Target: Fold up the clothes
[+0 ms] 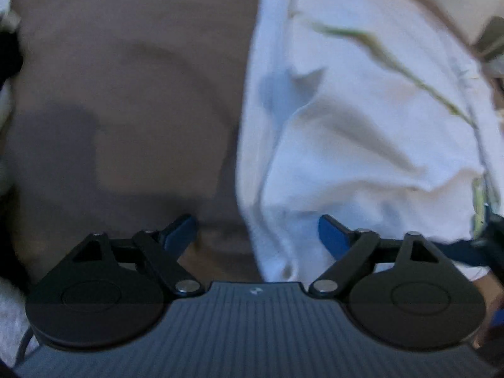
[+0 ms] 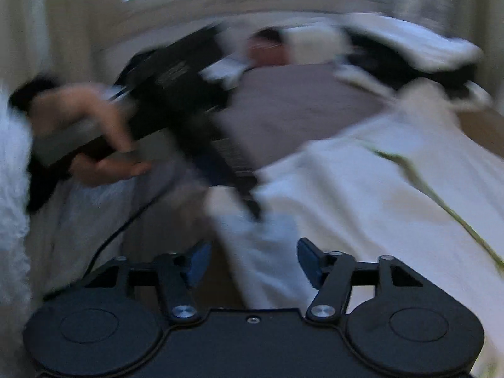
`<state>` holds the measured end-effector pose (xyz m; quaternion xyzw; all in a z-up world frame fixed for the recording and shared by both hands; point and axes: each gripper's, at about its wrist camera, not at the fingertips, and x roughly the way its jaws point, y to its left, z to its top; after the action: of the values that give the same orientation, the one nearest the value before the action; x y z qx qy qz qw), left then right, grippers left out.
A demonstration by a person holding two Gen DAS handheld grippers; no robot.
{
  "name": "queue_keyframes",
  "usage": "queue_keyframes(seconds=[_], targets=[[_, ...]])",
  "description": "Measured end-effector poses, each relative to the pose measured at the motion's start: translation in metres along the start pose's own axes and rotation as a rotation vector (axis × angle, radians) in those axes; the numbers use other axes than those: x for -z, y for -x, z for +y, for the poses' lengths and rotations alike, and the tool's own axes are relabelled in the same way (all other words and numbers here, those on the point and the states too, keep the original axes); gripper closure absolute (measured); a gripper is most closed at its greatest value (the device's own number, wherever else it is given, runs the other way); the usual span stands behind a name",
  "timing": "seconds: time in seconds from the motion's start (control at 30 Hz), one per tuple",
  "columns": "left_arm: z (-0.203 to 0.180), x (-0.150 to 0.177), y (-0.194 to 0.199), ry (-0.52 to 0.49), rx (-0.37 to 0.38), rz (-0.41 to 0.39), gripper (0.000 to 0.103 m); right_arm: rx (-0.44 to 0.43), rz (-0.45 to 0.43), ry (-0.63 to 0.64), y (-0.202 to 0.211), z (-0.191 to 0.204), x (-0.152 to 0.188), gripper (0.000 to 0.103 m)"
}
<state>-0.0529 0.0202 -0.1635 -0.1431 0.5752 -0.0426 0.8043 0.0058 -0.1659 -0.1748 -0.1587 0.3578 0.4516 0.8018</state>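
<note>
Left gripper [image 1: 257, 236] jaws apart, right gripper [image 2: 253, 263] jaws apart, both empty

We see left gripper [image 1: 258, 233]: grey ribbed body, small white mark at top centre, black round-lobed plates either side, black linkage arms with silver pivot screws, blue pads on fingertips [image 1: 330, 236]. Right gripper [image 2: 252, 261]: black smooth body, one small screw at top centre, same black lobed plates with raised discs, silver pivots, blue pads. At left of right wrist frame, blurred hand [image 2: 91, 135] around black-and-grey handle; thin black cable [image 2: 123, 223] trails below it. White fuzzy sleeve [image 2: 12, 173] at far left edge.
</note>
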Motion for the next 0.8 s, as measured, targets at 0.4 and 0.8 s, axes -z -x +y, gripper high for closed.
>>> queue_keyframes(seconds=[0.4,0.8], targets=[[-0.013,-0.036,0.018,0.055,0.503,-0.035,0.101,0.269,0.008,0.118,-0.063,0.015,-0.027,0.101],[-0.039,-0.198,-0.009,-0.234,-0.020,-0.369,0.016,0.342,-0.166,-0.336,0.040,-0.073,0.010,0.101]])
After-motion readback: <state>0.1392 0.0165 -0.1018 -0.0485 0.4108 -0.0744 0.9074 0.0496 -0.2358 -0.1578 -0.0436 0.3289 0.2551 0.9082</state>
